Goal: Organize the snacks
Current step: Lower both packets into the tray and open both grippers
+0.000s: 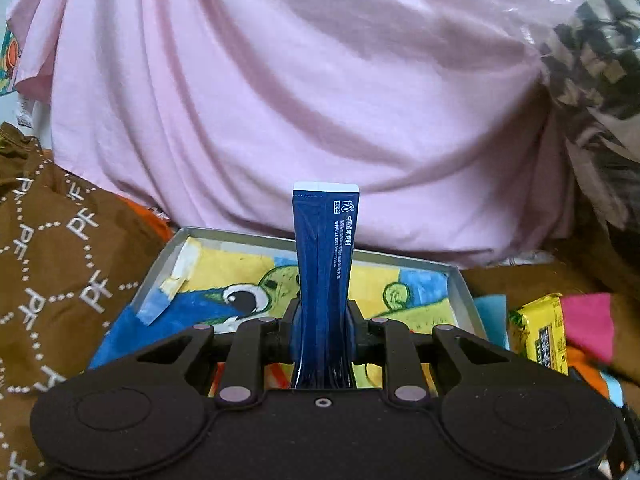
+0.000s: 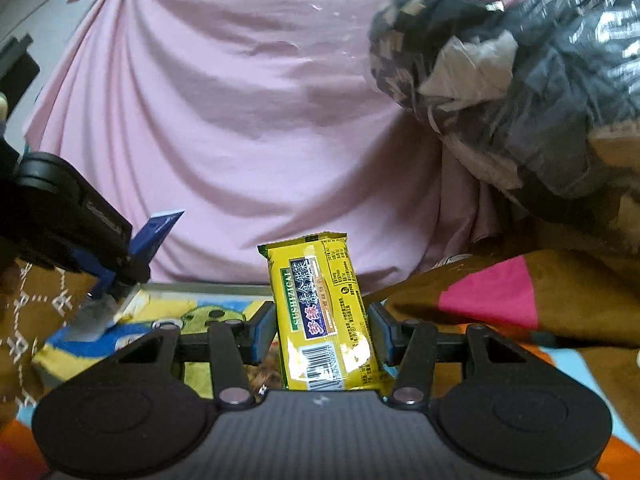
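Snacks are in both claws right now: the left gripper (image 1: 322, 334) is clamped tight on a slim blue sachet (image 1: 325, 264), and the right gripper (image 2: 322, 330) is closed on a yellow packet (image 2: 326, 312), its pads pressing the packet's two long edges. Both are carried above the shallow tray (image 1: 460, 292), whose floor shows a bright cartoon picture; the sachet hangs over the tray's middle, and the packet over its near right part.

The step in hand looks like bringing both items to the tray for laying down. To do it well, I would lower each one until it is just over the tray floor before letting go, place them side by side and apart so that neither lands on the other, and keep the two grippers clear of each other, since the left one sits close at the right camera's left edge.

The sachet is a narrow dark blue stick with a white sealed top and small white print, standing upright. The packet is a glossy yellow pillow pack with a green-edged label, a blue band of characters and a barcode near the camera; it leans slightly left.
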